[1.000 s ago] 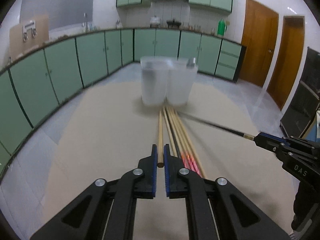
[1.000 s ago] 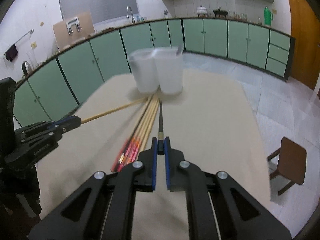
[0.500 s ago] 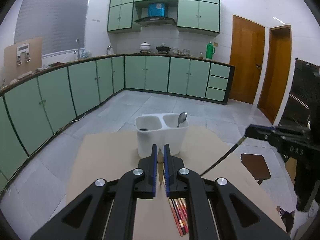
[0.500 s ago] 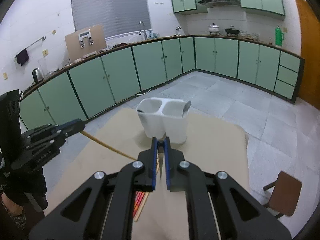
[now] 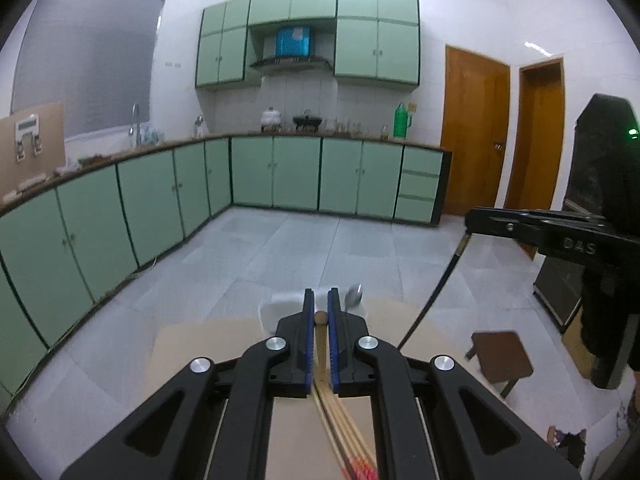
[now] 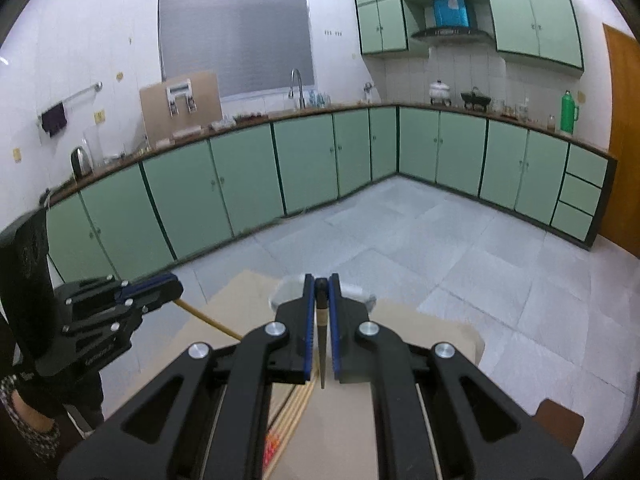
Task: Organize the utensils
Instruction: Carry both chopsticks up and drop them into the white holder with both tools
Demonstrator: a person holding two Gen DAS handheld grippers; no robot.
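My left gripper (image 5: pixel 318 312) is shut on a light wooden chopstick (image 5: pixel 320 334) that hangs down toward the table. My right gripper (image 6: pixel 321 300) is shut on a black chopstick (image 6: pixel 322 340), also lifted and hanging down. Both are raised above the table. The white two-compartment utensil holder (image 5: pixel 276 308) sits below and ahead, mostly hidden by the fingers, with a metal spoon (image 5: pixel 353 295) in its right compartment. Several more chopsticks (image 5: pixel 344 436) lie on the tan table (image 5: pixel 192 356). The right gripper (image 5: pixel 480 220) and its black chopstick (image 5: pixel 436 292) show in the left view.
A brown stool (image 5: pixel 502 356) stands on the grey tile floor right of the table. Green cabinets (image 5: pixel 160 204) line the walls. The table's far edge (image 6: pixel 432 316) lies just beyond the holder. My left gripper (image 6: pixel 156 284) shows at the left of the right view.
Both grippers have risen and tilted up with their chopsticks, from table level to well above the holder. The holder has dropped low in both views.
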